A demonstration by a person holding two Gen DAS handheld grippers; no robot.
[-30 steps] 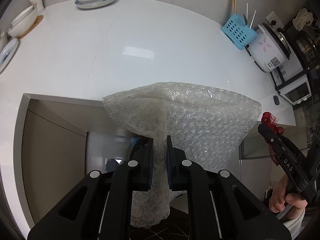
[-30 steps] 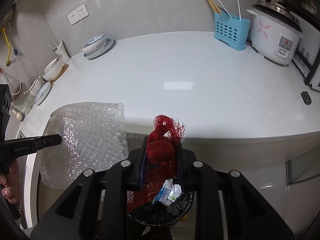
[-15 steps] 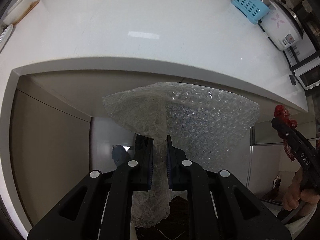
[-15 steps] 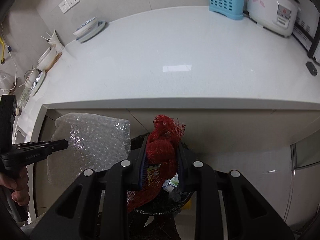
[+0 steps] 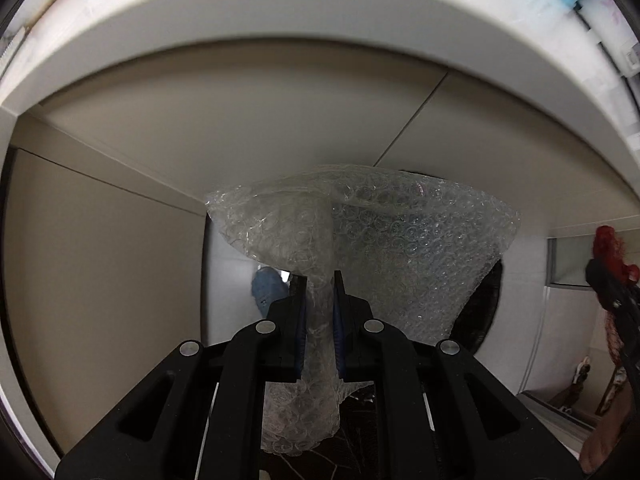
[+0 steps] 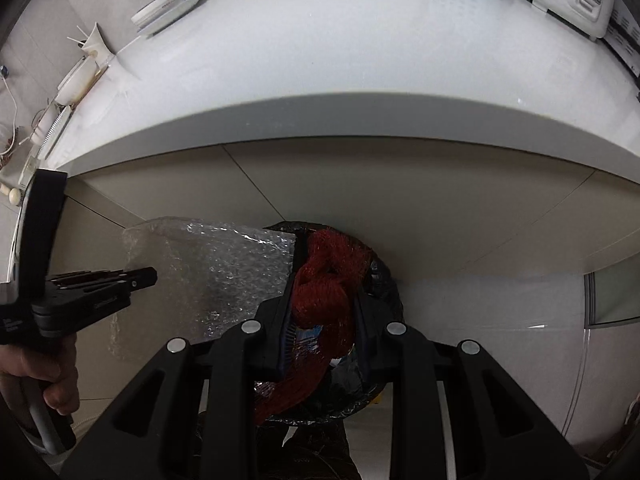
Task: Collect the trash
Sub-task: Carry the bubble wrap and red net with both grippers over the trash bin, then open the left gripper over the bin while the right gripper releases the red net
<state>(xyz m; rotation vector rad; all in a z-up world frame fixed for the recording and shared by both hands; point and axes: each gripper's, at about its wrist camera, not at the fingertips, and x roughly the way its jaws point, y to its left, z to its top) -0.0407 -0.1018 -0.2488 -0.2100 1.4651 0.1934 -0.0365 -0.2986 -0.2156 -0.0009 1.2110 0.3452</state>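
Two grippers below the counter [image 6: 320,80] edge, both loaded. Left gripper [image 5: 319,300] clamped on a bubble wrap sheet [image 5: 400,248], held beside the bin. Right gripper [image 6: 322,300] pinching a red mesh net [image 6: 324,280] directly over the black-lined trash bin [image 6: 384,280].

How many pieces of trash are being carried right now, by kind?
Bubble wrap: 1, clamped in the left tongs.
Red mesh bag: 1, clamped in the right tongs.
Total: 2, both held over the black-lined bin.
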